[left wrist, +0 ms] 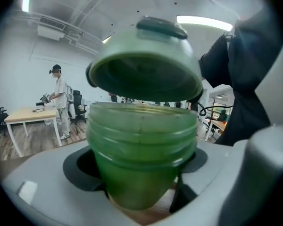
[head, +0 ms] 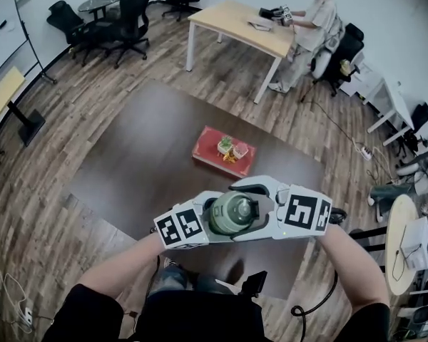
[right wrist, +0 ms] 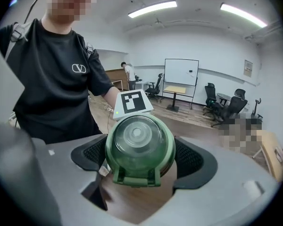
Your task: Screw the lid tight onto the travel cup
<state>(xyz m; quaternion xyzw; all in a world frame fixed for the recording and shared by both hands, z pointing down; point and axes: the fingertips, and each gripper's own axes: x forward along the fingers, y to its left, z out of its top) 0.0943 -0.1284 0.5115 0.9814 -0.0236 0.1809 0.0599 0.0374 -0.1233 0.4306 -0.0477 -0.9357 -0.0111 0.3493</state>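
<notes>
Both grippers are raised in front of me and meet over the near edge of the table. My left gripper [head: 215, 223] [left wrist: 141, 182] is shut on the green translucent travel cup [left wrist: 141, 145], gripping it below its threaded rim. My right gripper [head: 260, 211] [right wrist: 139, 157] is shut on the domed green lid [right wrist: 139, 147] [head: 232, 212], whose flip latch faces that gripper's camera. In the left gripper view the lid [left wrist: 146, 65] hangs tilted just above the cup's open mouth, with a gap showing on the left side. The cup itself is hidden under the lid in the head view.
Below is a dark brown table [head: 150, 162] with a red tray [head: 210, 155] of small items near its middle. A person [head: 310, 27] stands at a light wooden table [head: 235, 21] far off. Office chairs stand at the back and right.
</notes>
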